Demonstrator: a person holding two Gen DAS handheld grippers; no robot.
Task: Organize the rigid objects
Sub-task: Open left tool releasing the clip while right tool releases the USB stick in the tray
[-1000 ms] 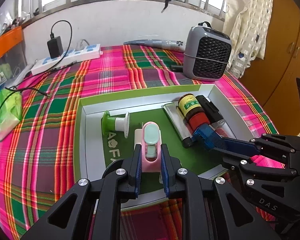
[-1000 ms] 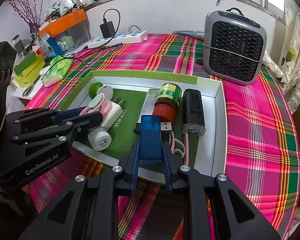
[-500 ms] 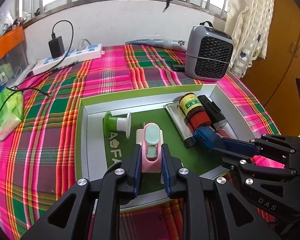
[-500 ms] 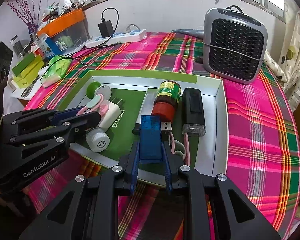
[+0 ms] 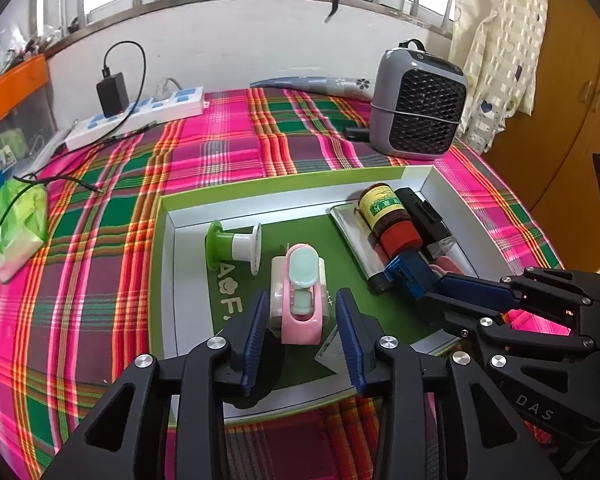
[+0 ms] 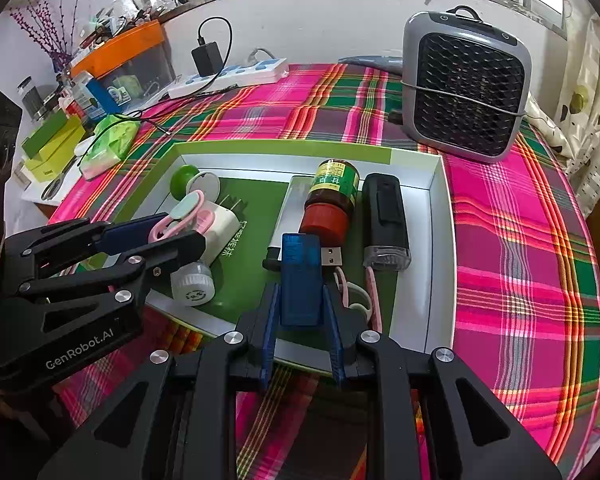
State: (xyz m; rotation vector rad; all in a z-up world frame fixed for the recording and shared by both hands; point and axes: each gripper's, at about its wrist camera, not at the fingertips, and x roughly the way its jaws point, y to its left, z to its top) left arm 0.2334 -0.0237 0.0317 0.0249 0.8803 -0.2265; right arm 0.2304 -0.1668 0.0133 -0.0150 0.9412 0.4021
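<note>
2 brands show: left gripper (image 6: 156,236) "GenRobot.AI" (white lettering), right gripper (image 5: 428,292) "DAS".

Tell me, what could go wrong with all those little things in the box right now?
1. The left hand-held gripper is open around the pink and white charger plug; closing crookedly could push it into the green suction hook.
2. The right hand-held gripper grips the blue USB card reader right beside the brown medicine bottle; a nudge might roll the bottle.
3. The pink cable lies under that gripper and could snag.
</note>
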